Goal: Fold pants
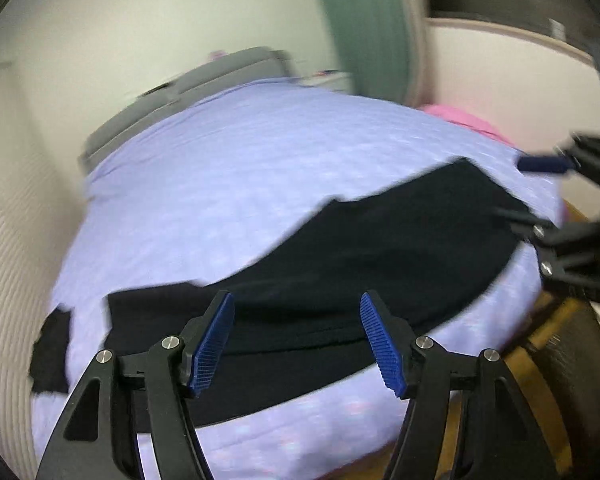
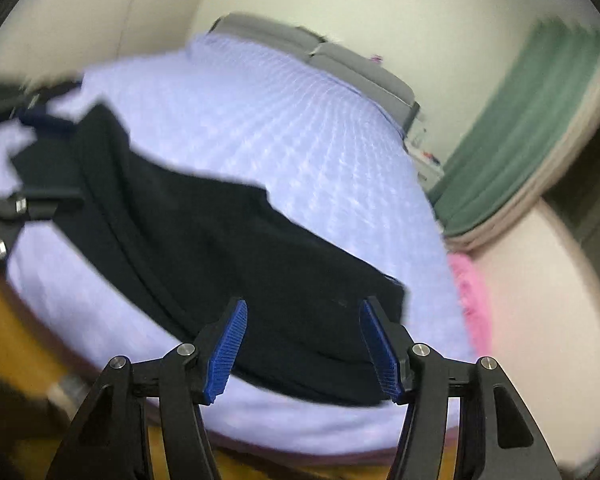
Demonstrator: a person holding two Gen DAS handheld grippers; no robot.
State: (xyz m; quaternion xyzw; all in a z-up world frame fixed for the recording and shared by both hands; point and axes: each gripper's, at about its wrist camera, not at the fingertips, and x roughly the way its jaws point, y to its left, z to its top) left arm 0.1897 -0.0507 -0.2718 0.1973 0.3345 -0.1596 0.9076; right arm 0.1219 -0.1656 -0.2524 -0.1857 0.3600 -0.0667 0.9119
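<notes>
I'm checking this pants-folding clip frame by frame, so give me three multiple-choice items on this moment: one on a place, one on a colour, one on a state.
1. Where do the black pants lie?
A. on the lavender bed cover
B. on the wooden floor
C. over the grey headboard

2. What colour are the pads on the jaws?
A. red
B. blue
C. white

3. How do the jaws of the left gripper and the right gripper stand?
A. both clamped on the pants
B. one clamped, one open
C. both open, holding nothing

Answers:
1 A, the pants are spread across the cover near its front edge.
2 B, ribbed blue pads show in both wrist views.
3 C, a wide gap shows between each pair, with no cloth in it.
</notes>
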